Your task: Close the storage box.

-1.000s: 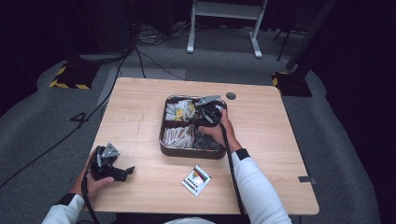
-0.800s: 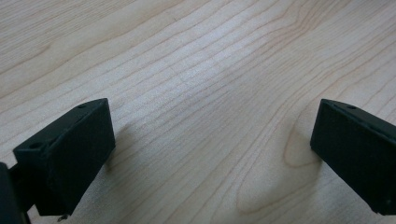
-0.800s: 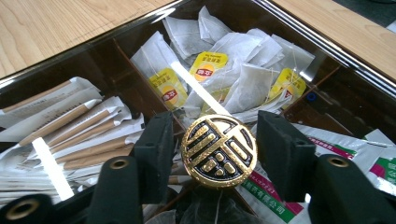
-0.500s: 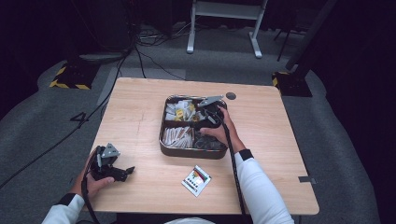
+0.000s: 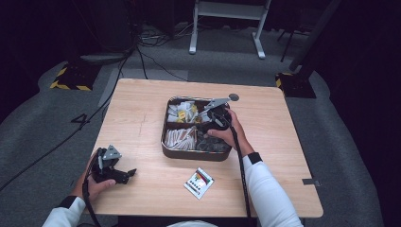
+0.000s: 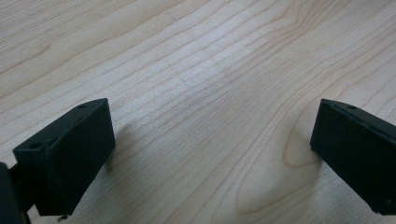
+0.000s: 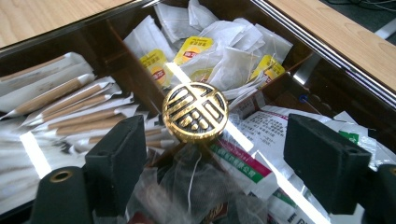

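One round gold knob (image 7: pixel 195 112) tops the box's glass lid (image 7: pixel 280 154); right tongs (image 7: pixel 212 161) gape wide around it, untouching.

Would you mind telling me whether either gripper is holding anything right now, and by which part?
Nothing is held. The right gripper stands open around the gold knob without touching it; the left gripper is open over bare table.

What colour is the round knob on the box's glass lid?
Shiny gold with black grooves: the knob shows best in the right gripper view.

A gold knob (image 7: pixel 195 112) on the box's glass lid bears an ornamental Chinese-style character (sachet print beneath is too blurred to read).
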`<action>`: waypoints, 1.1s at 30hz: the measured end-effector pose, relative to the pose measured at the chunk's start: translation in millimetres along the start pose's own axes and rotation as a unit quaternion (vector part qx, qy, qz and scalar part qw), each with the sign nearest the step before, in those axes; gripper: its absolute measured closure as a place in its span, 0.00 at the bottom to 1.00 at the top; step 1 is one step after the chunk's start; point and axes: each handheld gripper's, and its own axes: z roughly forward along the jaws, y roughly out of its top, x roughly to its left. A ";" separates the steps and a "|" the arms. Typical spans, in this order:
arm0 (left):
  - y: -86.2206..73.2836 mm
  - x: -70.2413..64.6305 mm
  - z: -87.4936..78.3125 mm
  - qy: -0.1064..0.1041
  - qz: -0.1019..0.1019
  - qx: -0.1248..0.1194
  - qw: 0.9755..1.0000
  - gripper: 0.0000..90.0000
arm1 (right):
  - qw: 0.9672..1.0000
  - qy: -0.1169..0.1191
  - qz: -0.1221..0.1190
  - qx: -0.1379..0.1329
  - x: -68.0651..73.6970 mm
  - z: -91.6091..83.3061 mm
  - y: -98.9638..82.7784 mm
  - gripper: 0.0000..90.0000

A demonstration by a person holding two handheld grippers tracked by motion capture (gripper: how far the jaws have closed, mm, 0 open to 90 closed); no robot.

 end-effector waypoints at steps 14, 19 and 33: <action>0.0 0.0 0.0 0.000 0.000 0.000 1.000 0.00 | 1.000 -0.003 -0.014 0.005 -3.3 -18.7 -10.0 0.25; 0.1 0.3 0.0 0.001 0.002 0.000 1.000 0.00 | 1.000 -0.009 -0.024 0.007 -2.5 -25.5 -13.6 0.25; 0.0 0.0 0.0 0.000 0.000 0.000 1.000 0.00 | 0.999 -0.014 -0.044 0.004 -0.2 -45.5 -25.8 0.25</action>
